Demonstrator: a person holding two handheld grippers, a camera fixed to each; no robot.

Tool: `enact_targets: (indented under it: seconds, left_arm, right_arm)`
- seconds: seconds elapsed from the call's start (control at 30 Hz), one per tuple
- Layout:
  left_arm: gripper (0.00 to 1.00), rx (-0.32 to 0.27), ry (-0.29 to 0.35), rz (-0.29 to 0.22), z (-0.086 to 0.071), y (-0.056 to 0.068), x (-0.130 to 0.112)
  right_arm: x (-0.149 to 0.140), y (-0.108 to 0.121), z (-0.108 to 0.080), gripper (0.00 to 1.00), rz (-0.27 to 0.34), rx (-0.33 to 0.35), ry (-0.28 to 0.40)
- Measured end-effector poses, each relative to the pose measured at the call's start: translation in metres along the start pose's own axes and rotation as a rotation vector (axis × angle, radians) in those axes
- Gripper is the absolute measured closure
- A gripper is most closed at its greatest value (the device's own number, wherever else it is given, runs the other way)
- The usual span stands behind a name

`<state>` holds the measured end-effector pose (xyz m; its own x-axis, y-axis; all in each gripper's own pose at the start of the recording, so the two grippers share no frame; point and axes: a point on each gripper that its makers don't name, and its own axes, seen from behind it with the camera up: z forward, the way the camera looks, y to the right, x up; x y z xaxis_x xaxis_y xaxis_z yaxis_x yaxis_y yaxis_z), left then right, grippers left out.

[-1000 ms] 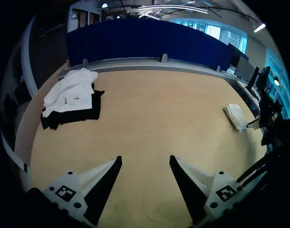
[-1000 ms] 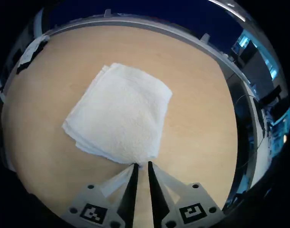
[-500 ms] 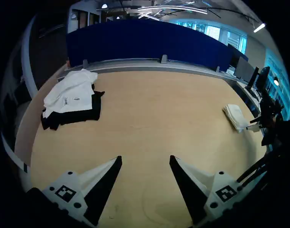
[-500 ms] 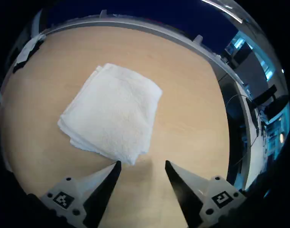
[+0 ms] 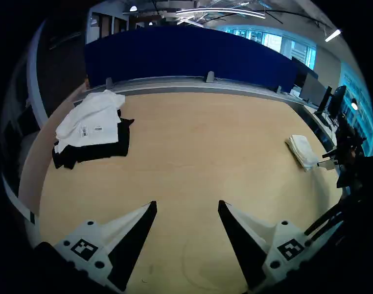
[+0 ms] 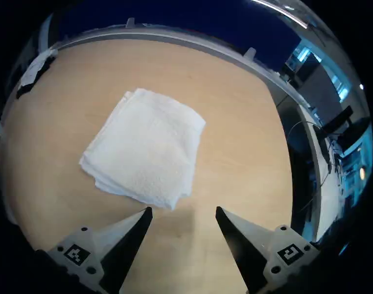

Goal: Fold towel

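Note:
A white towel (image 6: 143, 147), folded into a thick square, lies flat on the light wooden table (image 6: 235, 147). My right gripper (image 6: 183, 214) is open just short of the towel's near corner, and nothing is between its fingers. In the left gripper view the same folded towel (image 5: 302, 151) is small at the far right of the table, with the right gripper (image 5: 328, 160) beside it. My left gripper (image 5: 186, 208) is open over bare table (image 5: 196, 147), far from the towel.
A pile of white and black clothes (image 5: 91, 128) lies at the table's far left, also seen as the clothes pile (image 6: 34, 71) in the right gripper view. A blue partition (image 5: 186, 54) runs along the table's back edge. Monitors and chairs (image 5: 333, 103) stand off to the right.
My right gripper was shut at the towel's near corner a second ago; it has opened, let go and drawn back slightly. The left gripper has stayed still.

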<state>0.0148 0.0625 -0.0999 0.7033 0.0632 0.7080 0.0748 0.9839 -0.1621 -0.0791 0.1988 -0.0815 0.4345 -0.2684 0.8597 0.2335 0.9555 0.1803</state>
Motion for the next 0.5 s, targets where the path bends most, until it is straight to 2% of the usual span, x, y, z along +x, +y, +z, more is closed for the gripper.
enact_targets:
  seconds: [0.27, 0.5]
  left_arm:
    - [0.07, -0.006, 0.009, -0.001, 0.003, -0.001, 0.004]
    - [0.07, -0.014, 0.033, -0.005, 0.007, 0.002, 0.014]
  right_arm:
    - [0.029, -0.012, -0.022, 0.0, 0.054, 0.008, 0.107]
    - [0.074, -0.028, -0.053, 0.0, 0.143, 0.021, 0.28]
